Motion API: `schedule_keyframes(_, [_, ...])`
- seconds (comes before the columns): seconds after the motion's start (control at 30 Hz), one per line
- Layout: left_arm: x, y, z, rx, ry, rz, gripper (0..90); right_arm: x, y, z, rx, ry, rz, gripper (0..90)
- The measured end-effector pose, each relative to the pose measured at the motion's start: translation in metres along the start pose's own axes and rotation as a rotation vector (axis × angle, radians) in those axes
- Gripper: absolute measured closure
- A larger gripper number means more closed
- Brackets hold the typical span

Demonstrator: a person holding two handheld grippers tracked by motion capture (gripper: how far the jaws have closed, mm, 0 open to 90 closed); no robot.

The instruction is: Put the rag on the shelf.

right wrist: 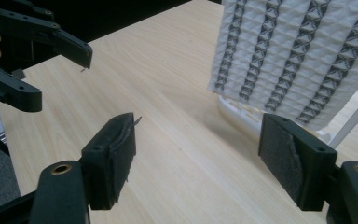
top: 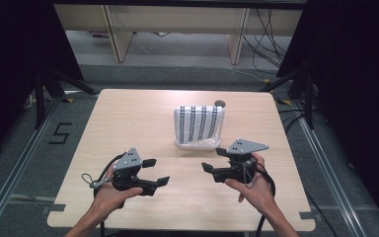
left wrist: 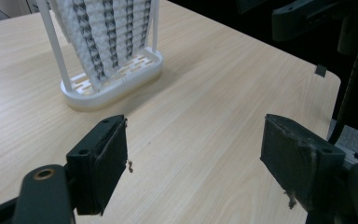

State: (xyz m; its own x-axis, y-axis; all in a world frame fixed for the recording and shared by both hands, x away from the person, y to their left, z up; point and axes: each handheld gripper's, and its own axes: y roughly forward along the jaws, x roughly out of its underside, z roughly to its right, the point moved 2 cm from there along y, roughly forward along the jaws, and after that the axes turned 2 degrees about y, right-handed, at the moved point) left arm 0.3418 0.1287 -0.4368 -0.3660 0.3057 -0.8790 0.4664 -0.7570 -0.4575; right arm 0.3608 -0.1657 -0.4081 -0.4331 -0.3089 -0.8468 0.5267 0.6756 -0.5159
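Both hands low over the near half of the bench, one gripper each. My left gripper is released, jaws spread wide with nothing between them, angled toward centre. My right gripper is likewise released and empty, jaws pointing left toward the other. In the left gripper view the jaws frame bare wood; the rack base sits ahead and to the left.

The thing in hand: a white towel with dark patterned stripes, draped over a small white rack. It stands upright just past mid-bench, slightly right of centre, nearer my right gripper, apart from both. In the right gripper view the towel hangs just beyond the right jaw, its lower edge above the rack base.

Judgement: jaws are held wide so either one can close on a hanging edge of the cloth; the right has the shorter reach.

Surroundings: a small dark round object at the bench's far edge behind the rack; I cannot tell what it is. Nothing lies between grippers and towel. The thin rack uprights flank the cloth and could catch a jaw. The rack looks light and may tip if the towel is pulled sideways.
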Motion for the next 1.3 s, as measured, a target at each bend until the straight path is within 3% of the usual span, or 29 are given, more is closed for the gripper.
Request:
schedule_keyframes(0.1, [0.005,0.0,-0.001,0.0,-0.007,-0.01,21.8,0.003,0.0,-0.001,-0.001,-0.031,0.005,28.7])
schedule_keyframes(0.13, [0.007,-0.001,-0.001,-0.001,-0.007,-0.011,21.8,0.004,-0.001,-0.004,-0.011,0.002,-0.01,28.7])
schedule_keyframes(0.17, [0.009,-0.001,-0.001,-0.002,-0.008,-0.012,21.8,0.005,-0.001,-0.003,-0.007,-0.021,-0.006,28.7])
schedule_keyframes(0.4, [0.021,-0.001,0.0,0.015,-0.012,-0.017,20.9,0.016,0.0,-0.008,-0.024,0.008,-0.02,27.4])
schedule_keyframes(0.43, [0.023,0.0,0.001,0.021,-0.017,-0.015,20.5,0.017,0.0,-0.007,-0.019,-0.018,-0.015,25.5])
schedule_keyframes(0.57, [0.028,-0.001,0.003,0.025,-0.02,-0.023,18.5,0.023,-0.001,-0.011,-0.008,0.034,-0.028,22.9])
schedule_keyframes(0.6, [0.029,-0.002,0.004,0.013,-0.026,-0.032,17.9,0.023,0.0,-0.009,-0.01,0.01,-0.021,22.6])
schedule_keyframes(0.83, [0.037,-0.003,0.009,0.017,-0.019,-0.042,16.5,0.033,-0.003,-0.01,-0.004,0.024,-0.027,21.5])
schedule_keyframes(0.87, [0.038,-0.003,0.01,0.021,-0.021,-0.034,16.4,0.035,-0.002,-0.009,-0.007,-0.004,-0.013,21.5])
schedule_keyframes(0.9, [0.039,-0.003,0.01,0.01,-0.017,-0.045,16.4,0.037,-0.004,-0.01,0.004,0.02,-0.031,21.5])
schedule_keyframes(1.2, [0.052,-0.003,0.017,0.022,-0.019,-0.059,16.4,0.05,-0.007,-0.016,-0.014,0.053,-0.044,21.5])
schedule_keyframes(1.23, [0.055,-0.003,0.018,0.021,-0.002,-0.063,16.4,0.052,-0.007,-0.013,-0.017,0.01,-0.033,21.4])
schedule_keyframes(1.3, [0.058,-0.002,0.02,0.019,-0.003,-0.069,16.4,0.056,-0.008,-0.017,-0.027,0.05,-0.045,20.7])
